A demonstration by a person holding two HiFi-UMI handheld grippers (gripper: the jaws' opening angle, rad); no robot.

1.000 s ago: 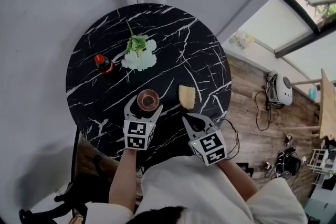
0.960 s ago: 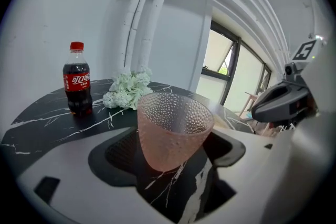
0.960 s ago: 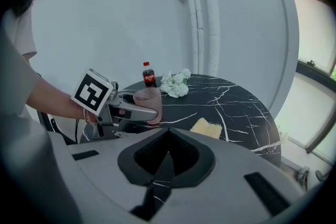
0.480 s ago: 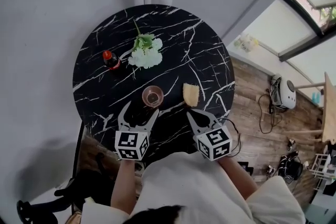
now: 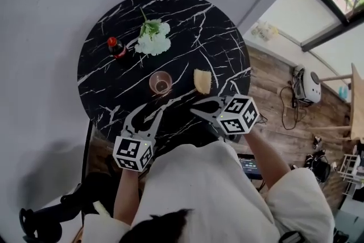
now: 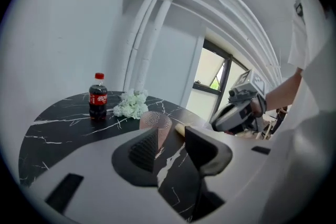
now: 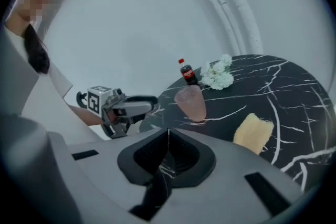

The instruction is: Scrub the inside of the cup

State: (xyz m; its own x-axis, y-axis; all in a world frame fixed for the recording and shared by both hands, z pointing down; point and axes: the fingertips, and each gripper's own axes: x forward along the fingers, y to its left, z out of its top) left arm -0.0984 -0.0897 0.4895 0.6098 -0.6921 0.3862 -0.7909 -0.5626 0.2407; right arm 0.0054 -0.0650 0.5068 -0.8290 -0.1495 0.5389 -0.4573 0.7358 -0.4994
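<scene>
We hold our left gripper (image 5: 147, 115) half open, its jaws just now closing on nothing, our right gripper (image 5: 196, 112) closed and empty; the pink textured cup (image 5: 160, 83) stands upright on the round black marble table (image 5: 114, 37), apart from both

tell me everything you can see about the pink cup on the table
The cup is a small translucent pink tumbler with a finely textured wall, wider at the mouth than at the base. It stands upright, mouth up, near the middle of the black, white-veined, marble-look table, and looks empty. Only the table touches it; the yellow sponge lies apart from it, on its right in the head view.
</scene>
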